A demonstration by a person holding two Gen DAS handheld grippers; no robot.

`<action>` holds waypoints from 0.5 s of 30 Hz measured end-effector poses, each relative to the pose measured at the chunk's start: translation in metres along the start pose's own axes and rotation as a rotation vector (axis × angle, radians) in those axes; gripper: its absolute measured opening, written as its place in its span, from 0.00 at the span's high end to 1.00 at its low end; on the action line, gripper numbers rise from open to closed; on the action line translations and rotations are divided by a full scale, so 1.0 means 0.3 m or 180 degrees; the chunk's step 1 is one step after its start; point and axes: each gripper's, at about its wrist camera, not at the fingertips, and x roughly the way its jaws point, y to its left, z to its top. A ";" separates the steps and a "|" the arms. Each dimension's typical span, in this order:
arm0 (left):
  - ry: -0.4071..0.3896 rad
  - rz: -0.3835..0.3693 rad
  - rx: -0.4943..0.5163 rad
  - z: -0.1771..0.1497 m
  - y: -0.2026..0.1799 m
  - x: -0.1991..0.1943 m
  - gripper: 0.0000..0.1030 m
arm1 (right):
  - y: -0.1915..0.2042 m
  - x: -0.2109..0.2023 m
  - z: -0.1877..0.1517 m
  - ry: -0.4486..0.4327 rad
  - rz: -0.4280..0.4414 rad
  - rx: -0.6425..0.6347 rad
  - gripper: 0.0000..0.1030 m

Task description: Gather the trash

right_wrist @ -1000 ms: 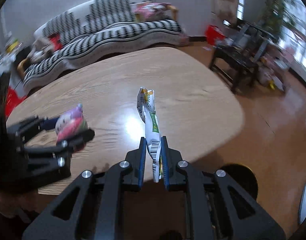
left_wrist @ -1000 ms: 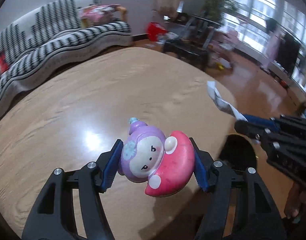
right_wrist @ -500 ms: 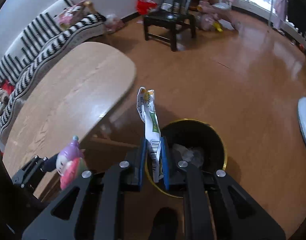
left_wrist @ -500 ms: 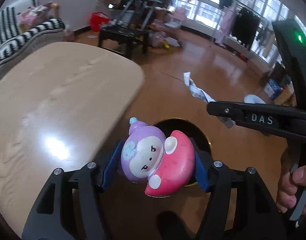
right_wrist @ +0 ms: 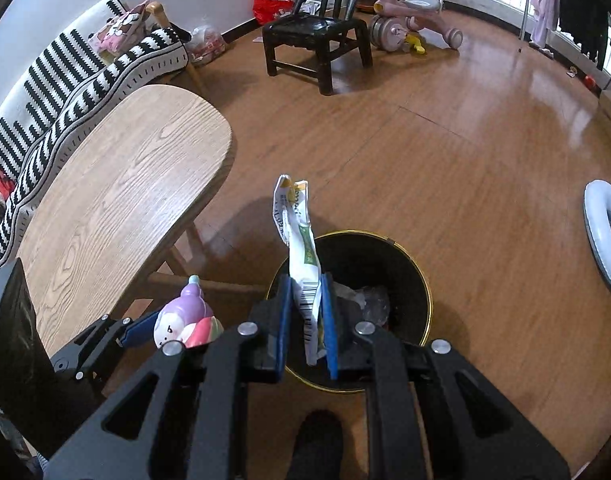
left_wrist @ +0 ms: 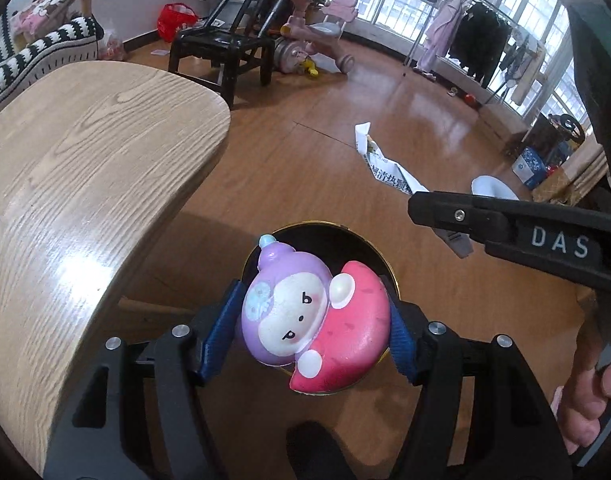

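glossy plank floor (right_wrist: 445, 160) under round black bin (right_wrist: 405, 264) (gold-rimmed).

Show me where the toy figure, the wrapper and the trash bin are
toy figure (left_wrist: 301, 312): left wrist view, on its white face.
wrapper (right_wrist: 303, 248): right wrist view, on the white middle above the pads.
trash bin (right_wrist: 419, 276): right wrist view, on its gold rim, right side.

The purple-and-pink toy figure (left_wrist: 309, 312) hides most of the black gold-rimmed bin (left_wrist: 347, 240); its contents (right_wrist: 365, 298) are indistinct.
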 end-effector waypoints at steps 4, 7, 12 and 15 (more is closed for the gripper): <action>0.0026 -0.0050 -0.0002 -0.002 -0.008 0.015 0.36 | -0.007 0.001 0.002 0.0004 -0.0017 0.0023 0.85; 0.0045 -0.0066 0.0074 0.001 -0.025 0.034 0.31 | -0.013 0.004 0.006 0.0013 -0.0055 0.0037 0.85; 0.0055 -0.0028 0.0018 0.009 -0.011 0.055 0.17 | -0.018 0.012 0.006 0.0035 -0.0137 0.0075 0.35; 0.0060 -0.0014 -0.0036 0.014 0.007 0.051 0.16 | -0.013 -0.007 0.008 -0.0067 -0.0150 0.0048 0.30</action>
